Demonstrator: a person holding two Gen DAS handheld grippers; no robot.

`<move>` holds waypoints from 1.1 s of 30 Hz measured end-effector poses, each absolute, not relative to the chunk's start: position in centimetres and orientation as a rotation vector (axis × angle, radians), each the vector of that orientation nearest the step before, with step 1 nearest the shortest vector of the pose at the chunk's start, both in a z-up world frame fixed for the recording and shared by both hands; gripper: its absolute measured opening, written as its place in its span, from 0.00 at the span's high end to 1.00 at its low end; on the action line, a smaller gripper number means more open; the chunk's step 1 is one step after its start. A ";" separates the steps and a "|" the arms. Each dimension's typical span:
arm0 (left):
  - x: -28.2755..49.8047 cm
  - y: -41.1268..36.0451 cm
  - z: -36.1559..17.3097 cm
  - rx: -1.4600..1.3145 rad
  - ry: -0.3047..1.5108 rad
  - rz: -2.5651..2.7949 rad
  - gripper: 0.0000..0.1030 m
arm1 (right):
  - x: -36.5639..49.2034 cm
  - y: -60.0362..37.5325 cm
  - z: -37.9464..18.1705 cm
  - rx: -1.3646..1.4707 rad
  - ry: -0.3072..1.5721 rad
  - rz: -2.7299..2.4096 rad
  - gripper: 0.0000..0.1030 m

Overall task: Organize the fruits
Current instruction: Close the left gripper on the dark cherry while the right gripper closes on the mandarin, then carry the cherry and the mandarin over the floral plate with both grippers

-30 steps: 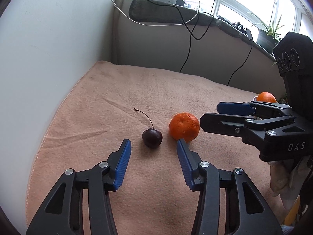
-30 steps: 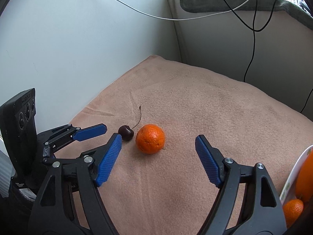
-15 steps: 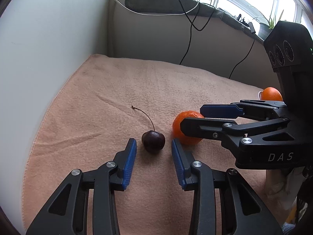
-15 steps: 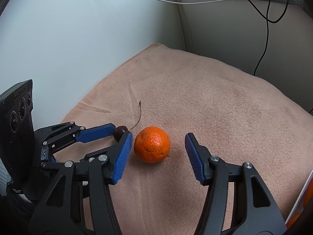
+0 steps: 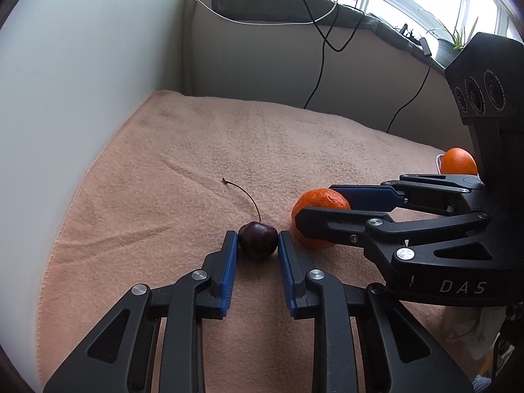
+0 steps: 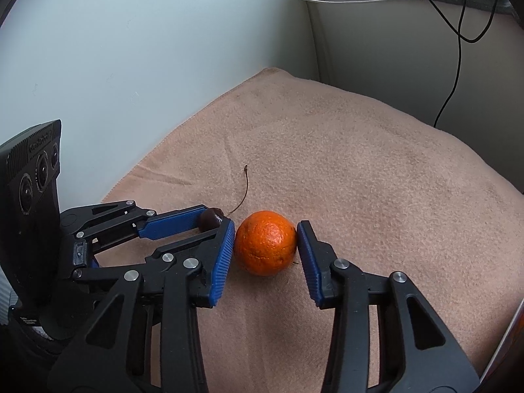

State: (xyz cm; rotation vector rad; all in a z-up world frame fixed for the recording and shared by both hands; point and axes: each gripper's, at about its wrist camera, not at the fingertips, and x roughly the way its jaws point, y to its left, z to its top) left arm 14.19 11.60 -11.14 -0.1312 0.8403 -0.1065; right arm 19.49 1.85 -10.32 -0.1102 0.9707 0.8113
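A dark cherry [image 5: 257, 239] with a long stem lies on the peach towel [image 5: 249, 144]. My left gripper [image 5: 257, 241] has its blue pads touching the cherry on both sides, shut on it. A mandarin [image 6: 265, 243] lies just right of the cherry. My right gripper [image 6: 265, 240] is closed on the mandarin, both pads touching its sides. In the right wrist view the cherry [image 6: 209, 217] peeks out between the left gripper's fingers [image 6: 170, 224]. In the left wrist view the mandarin [image 5: 316, 198] is partly hidden by the right gripper's fingers [image 5: 347, 222].
A second orange [image 5: 458, 161] sits at the towel's far right edge. White wall [image 5: 82, 82] borders the towel on the left, a grey wall with hanging cables [image 5: 319, 65] at the back. A plate rim [image 6: 511, 337] shows at the right edge.
Both grippers moved forward and closed: the left one onto the cherry, the right one onto the mandarin. Both fruits still rest on the towel.
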 end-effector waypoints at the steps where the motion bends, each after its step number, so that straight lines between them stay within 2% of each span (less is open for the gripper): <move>1: 14.2 11.6 -11.1 -0.131 0.837 -0.107 0.78 | 19.4 1.7 -10.2 -0.110 0.966 0.811 0.60; 16: 12.5 9.5 -7.5 -0.149 0.743 -0.152 0.78 | 16.6 -3.2 -5.3 -0.093 0.846 0.769 0.60; 33: 12.7 0.9 -4.4 -0.128 0.678 -0.334 0.78 | 13.9 -15.0 -2.0 -0.039 0.752 0.573 0.60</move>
